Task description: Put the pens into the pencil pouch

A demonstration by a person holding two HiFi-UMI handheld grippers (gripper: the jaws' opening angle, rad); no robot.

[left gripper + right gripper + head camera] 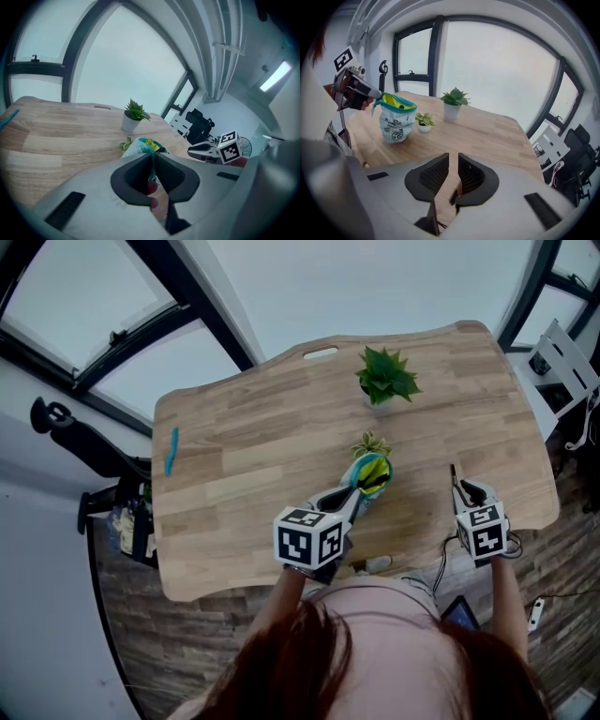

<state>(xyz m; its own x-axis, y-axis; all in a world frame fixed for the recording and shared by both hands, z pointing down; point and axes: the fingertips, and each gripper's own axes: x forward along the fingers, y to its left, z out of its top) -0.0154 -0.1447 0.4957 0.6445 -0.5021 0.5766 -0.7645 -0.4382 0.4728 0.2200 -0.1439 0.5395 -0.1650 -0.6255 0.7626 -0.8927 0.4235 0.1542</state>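
At the near edge of the desk: a person with reddish hair point(309, 662) and a pink top bends over a wooden desk point(262, 456), with a hand-held gripper in each hand.
Left gripper point(354, 495) point(152, 157): clenched on the teal rim of the pouch, with a fold of the fabric pinched between its jaws.
Right gripper point(464, 491) point(453, 159): over the near right part of the desk, apart from the pouch. Its jaws are drawn together to a thin slit, and nothing can be seen between them.
Pouch point(370, 474) point(143, 145) point(396, 123): stands upright near the middle of the desk. It is pale with dark printed drawings, and its open mouth shows yellow inside.
Small plant point(371, 442) point(423, 121): in a little white pot just behind the pouch.
Pen point(172, 451) point(8, 118): blue, lying alone near the left edge of the desk, well apart from the pouch and both grippers.
Large plant point(384, 379) point(453, 104): spiky green leaves in a white pot, farther back towards the desk's far edge.
Beyond the desk: tall windows with dark frames and pale daylight.
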